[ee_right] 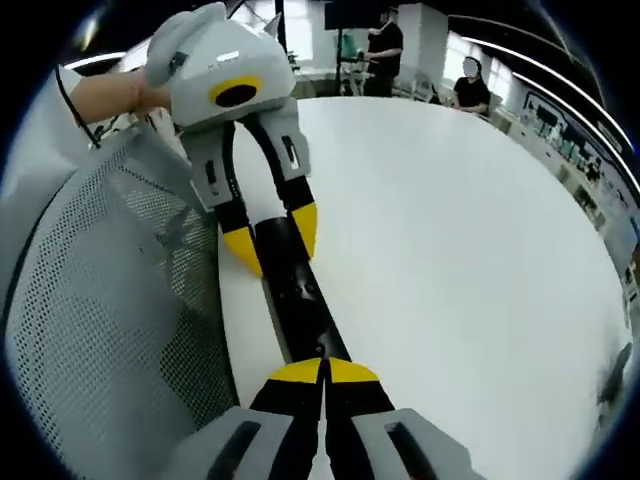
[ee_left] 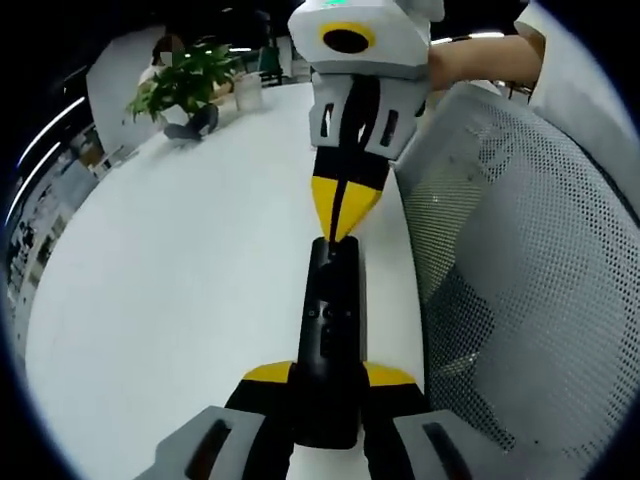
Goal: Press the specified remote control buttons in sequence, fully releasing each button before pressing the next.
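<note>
My left tongs point(ee_left: 330, 385) pinch the near end of the black remote control point(ee_left: 332, 330), one yellow tip on each long side, while my right tongs point(ee_right: 323, 375) are pressed together, their joined tips resting on the remote's point(ee_right: 300, 300) far end. The remote lies flat near the edge of the white counter point(ee_left: 180, 300), just beside a grey mesh chair back point(ee_left: 520, 260). I judge it light, stiff and rather slick-sided, so I should grip its long edges firmly and press straight down on each button, or it may skid or tip.
</note>
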The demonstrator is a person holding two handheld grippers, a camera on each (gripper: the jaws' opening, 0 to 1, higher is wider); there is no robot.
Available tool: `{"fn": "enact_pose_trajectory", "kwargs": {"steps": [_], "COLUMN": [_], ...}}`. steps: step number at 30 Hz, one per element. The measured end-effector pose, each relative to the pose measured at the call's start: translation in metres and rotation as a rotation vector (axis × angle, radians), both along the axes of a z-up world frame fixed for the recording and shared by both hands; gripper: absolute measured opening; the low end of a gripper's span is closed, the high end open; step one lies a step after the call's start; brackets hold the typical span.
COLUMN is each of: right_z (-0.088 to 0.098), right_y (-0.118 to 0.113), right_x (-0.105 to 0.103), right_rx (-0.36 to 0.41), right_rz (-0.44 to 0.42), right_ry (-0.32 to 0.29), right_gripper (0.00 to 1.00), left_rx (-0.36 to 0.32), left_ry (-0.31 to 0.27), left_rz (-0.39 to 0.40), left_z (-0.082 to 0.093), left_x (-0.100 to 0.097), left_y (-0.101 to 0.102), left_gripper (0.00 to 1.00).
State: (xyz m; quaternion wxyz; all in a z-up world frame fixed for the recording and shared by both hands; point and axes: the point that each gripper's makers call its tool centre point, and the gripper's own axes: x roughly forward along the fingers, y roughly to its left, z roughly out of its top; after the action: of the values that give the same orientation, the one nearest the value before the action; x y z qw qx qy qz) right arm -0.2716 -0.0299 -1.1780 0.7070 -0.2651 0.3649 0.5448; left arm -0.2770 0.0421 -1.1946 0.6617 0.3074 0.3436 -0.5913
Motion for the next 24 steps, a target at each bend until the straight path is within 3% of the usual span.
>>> {"fn": "enact_pose_trajectory", "kwargs": {"steps": [8, 14, 20, 24], "right_z": [-0.005, -0.005, -0.006, -0.004], "right_y": [0.012, 0.010, 0.010, 0.010], "right_x": [-0.005, -0.005, -0.003, -0.003], "right_rx": [-0.039, -0.095, -0.110, -0.035], "right_rz": [0.090, 0.155, 0.148, 0.067], "right_ry": [-0.013, -0.069, -0.071, 0.010], "right_gripper": [0.00, 0.00, 0.00, 0.00], "left_rx": [0.011, 0.013, 0.035, 0.045], "left_ry": [0.003, 0.004, 0.003, 0.003], "left_rz": [-0.013, -0.016, -0.032, -0.034], "left_z": [0.001, 0.001, 0.000, 0.000], "left_x": [-0.001, -0.001, -0.001, -0.001], "left_y": [0.000, 0.000, 0.000, 0.000], "left_gripper": [0.22, 0.22, 0.22, 0.22]}}
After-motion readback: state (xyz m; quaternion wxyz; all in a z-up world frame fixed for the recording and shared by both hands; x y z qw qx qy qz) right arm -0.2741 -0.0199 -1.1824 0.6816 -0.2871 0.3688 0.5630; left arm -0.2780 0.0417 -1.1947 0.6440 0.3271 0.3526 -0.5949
